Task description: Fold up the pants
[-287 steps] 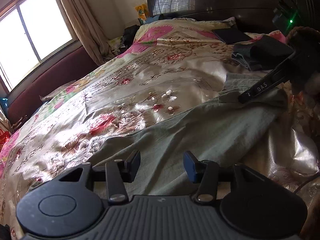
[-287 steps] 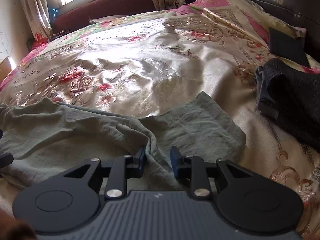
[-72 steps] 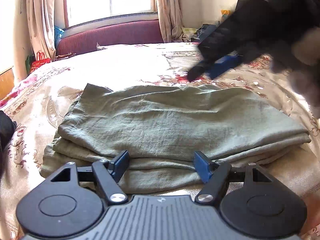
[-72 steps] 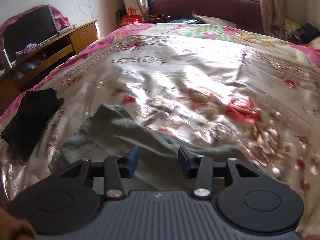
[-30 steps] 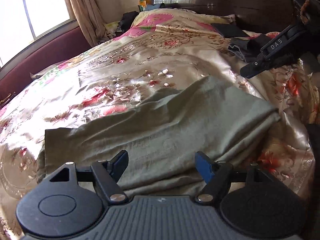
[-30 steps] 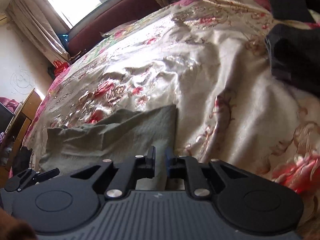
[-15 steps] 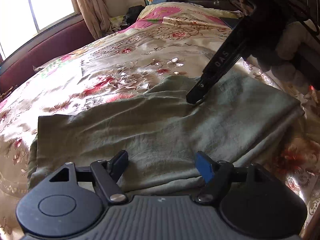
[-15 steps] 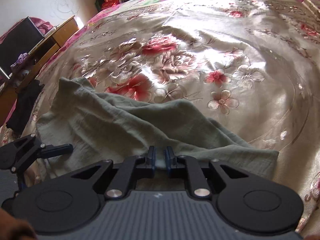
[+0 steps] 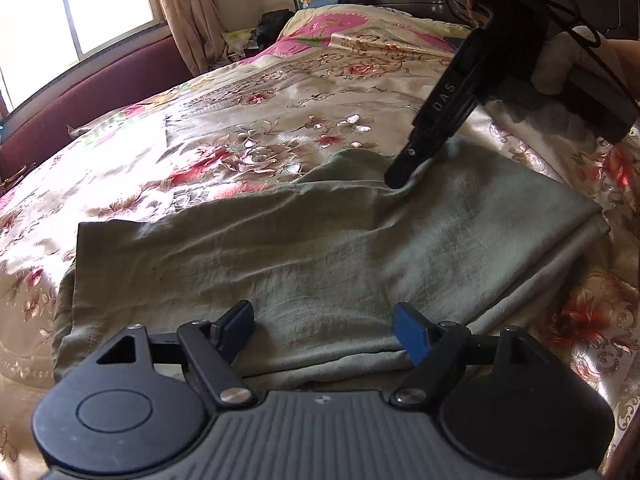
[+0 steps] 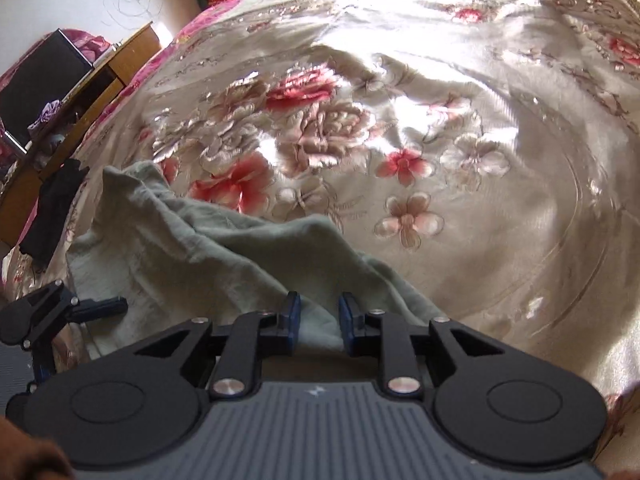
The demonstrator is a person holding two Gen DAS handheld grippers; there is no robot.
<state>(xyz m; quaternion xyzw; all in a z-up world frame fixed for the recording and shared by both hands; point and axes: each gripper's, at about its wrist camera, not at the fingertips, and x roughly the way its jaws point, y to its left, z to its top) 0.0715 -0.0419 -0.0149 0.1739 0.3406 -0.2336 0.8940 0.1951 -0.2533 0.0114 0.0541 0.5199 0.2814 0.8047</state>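
The pants [image 9: 320, 240] lie folded in a flat stack on the bed [image 9: 260, 128], near me and a little to the right in my left wrist view. They are a grey-green woven cloth, crinkled like washed linen, thin and limp. I judge them light and easy to drag, and they will slump at once where they are not supported.

My left gripper [image 9: 324, 326] hovers over the near edge of the stack with its fingers spread wide and nothing between them. My right gripper [image 10: 319, 326] is at the far edge, where the cloth rises into a soft ridge. Its fingers stand at a narrow gap with a tuck of cloth between them. I cannot tell whether they are still pinching it or have just let it go.

The bedspread [image 10: 460, 168] is glossy satin with embroidered red and cream flowers. I expect the stack to slide on it readily, so a pull from one side could skew the layers.

To move or fold the stack again I would grip through all the layers at a corner or along the folded edge, one gripper at each end. A pinch on the top layer alone would peel it off.
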